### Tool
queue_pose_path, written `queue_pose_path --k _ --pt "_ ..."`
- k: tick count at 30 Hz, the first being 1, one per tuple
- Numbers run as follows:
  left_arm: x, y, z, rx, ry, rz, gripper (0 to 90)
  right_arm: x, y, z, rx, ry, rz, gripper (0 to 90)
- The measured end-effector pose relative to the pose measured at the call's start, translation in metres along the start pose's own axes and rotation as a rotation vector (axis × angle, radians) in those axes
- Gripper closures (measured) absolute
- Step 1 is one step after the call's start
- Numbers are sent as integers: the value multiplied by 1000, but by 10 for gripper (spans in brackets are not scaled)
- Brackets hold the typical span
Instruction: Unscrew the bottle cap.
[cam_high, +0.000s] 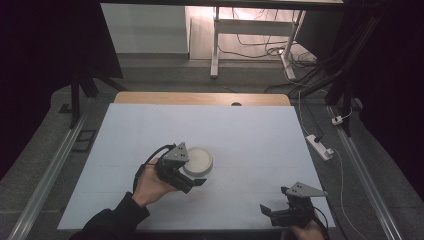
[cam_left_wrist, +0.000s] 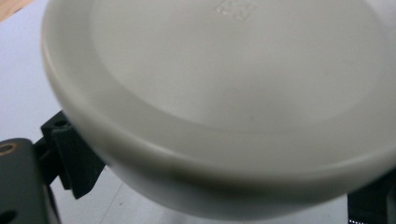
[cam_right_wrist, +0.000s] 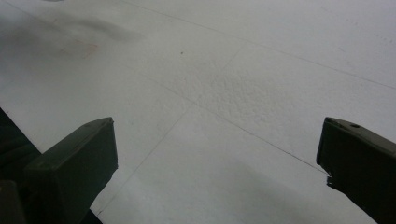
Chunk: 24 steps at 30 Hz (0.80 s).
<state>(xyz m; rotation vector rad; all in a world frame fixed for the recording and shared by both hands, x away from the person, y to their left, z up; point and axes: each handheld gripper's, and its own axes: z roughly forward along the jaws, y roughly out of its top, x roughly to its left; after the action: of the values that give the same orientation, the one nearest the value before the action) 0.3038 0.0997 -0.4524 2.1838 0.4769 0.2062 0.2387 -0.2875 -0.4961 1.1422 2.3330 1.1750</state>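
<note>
A round white dish (cam_high: 198, 159) rests bottom up a little left of the middle of the white table top (cam_high: 250, 135). My left gripper (cam_high: 192, 176) reaches it from the near left, held by a hand in a dark sleeve. In the left gripper view the dish (cam_left_wrist: 224, 93) looms close between the black jaws, one at each side against its rim, so the gripper (cam_left_wrist: 219, 186) is shut on it. My right gripper (cam_high: 270, 212) hovers near the table's front right edge. Its jaws stand wide open over bare table, and the right gripper (cam_right_wrist: 217, 144) holds nothing.
The white sheet covers a wooden table whose far edge (cam_high: 200, 98) shows. A power strip (cam_high: 320, 146) and cables lie on the floor to the right. A white desk frame (cam_high: 216, 45) stands beyond the table. Metal rails (cam_high: 50, 170) run along both sides.
</note>
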Motion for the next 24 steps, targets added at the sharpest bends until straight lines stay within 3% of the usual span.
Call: queue_pose_path --k 3,6,10,24 --pt "-1 0 2 6 -4 2 77 2 0 0 -3 -23 2 0" --pt "-2 -1 3 12 -4 5 77 0 0 -2 -17 22 52 0" --pt "-2 -1 4 15 -4 7 77 2 4 -6 -42 40 58 0" --pt "-3 -2 3 9 -6 6 77 17 19 -4 -58 52 -55 0"
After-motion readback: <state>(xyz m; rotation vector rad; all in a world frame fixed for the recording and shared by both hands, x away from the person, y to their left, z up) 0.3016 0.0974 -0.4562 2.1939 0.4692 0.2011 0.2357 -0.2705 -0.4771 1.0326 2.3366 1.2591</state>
